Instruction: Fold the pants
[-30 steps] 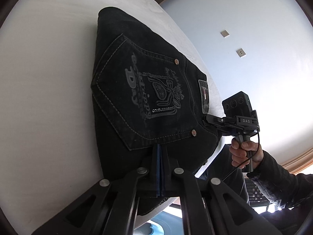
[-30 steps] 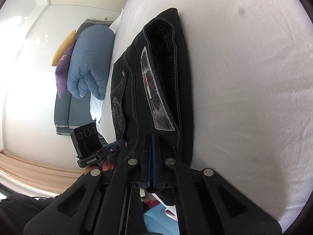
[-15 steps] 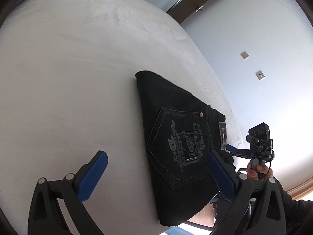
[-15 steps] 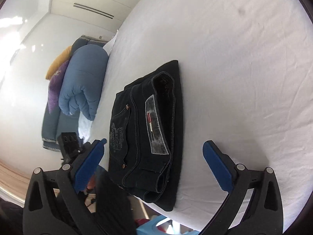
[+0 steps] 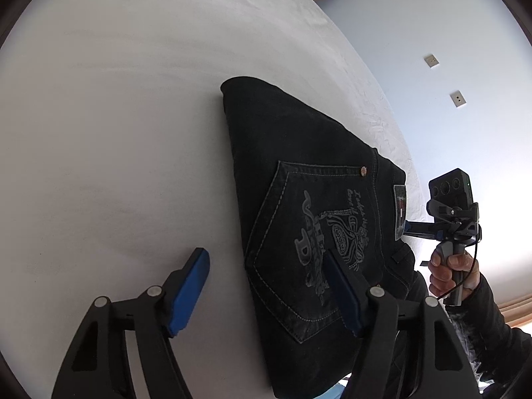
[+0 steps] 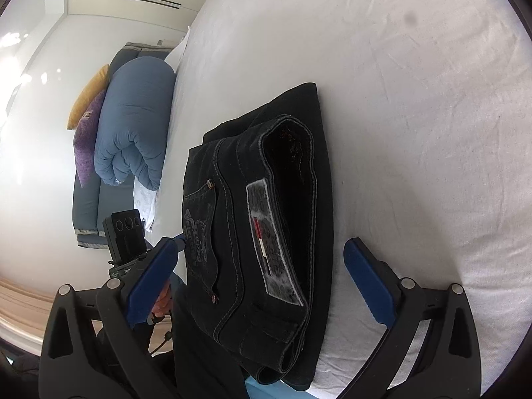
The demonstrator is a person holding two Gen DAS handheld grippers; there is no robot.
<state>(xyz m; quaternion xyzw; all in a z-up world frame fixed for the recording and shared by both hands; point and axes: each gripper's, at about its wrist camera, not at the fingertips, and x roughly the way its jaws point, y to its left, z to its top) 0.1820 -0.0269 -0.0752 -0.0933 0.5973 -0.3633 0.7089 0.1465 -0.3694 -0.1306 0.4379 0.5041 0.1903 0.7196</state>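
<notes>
Both tongs spread wide over folded black pants on a bed.

The left tongs [image 5: 266, 291] gape with nothing between the blue pads — one pad over the white sheet, the other over the embroidered back pocket [image 5: 329, 249]. The right tongs [image 6: 262, 281] are likewise parted, straddling the waistband end. The pants [image 6: 266, 232] lie folded flat near the edge of the bed [image 6: 415, 99] — a rolled blue duvet [image 6: 136, 123] sits beyond.
</notes>
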